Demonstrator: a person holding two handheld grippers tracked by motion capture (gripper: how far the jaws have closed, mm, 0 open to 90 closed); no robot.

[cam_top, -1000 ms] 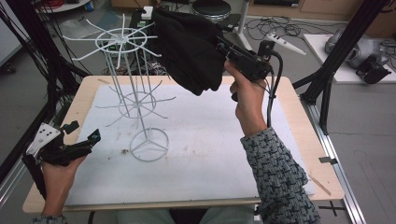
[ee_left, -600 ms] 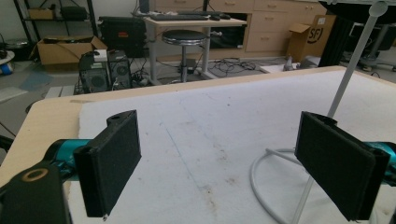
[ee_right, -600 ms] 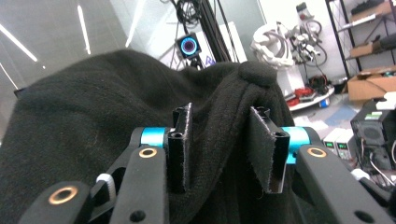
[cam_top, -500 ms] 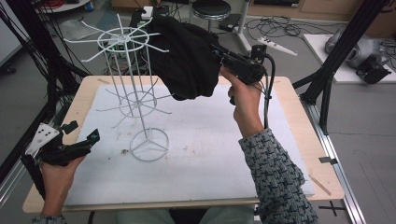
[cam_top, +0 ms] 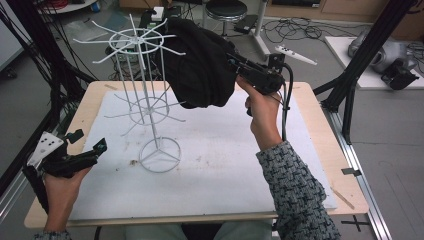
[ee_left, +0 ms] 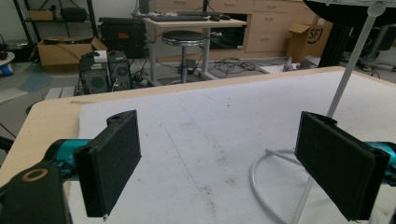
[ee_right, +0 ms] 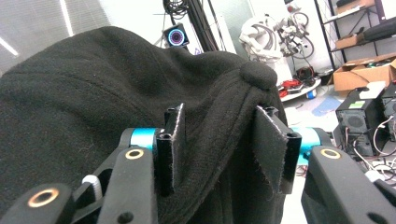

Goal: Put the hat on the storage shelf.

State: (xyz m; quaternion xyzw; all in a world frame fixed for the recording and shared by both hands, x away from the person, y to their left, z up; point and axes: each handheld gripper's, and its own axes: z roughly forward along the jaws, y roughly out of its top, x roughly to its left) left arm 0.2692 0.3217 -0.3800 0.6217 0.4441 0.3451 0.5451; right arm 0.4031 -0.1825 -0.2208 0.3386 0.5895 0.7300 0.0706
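From the high view, a black cap hangs in the air at the tip of the right gripper, up beside the top ring of a white wire rack. The cap's far side touches or overlaps the rack's upper spokes; which spoke, if any, carries it cannot be told. The rack stands on its round base on the white mat covering the table. The left gripper is held low at the table's near left corner, well apart from the cap, its fingers spread wide with nothing in them.

In the left gripper view, the two black fingers stand far apart over the mat. The rack's base ring and its thin upright lie just inside the right-hand finger, not touching either pad. A stool and drawers stand beyond the table edge.

In the right gripper view, the cap bulges over the fingers, its top button above the right-hand one. A fold of black fabric runs down between the pads, which are close together and pinch it.
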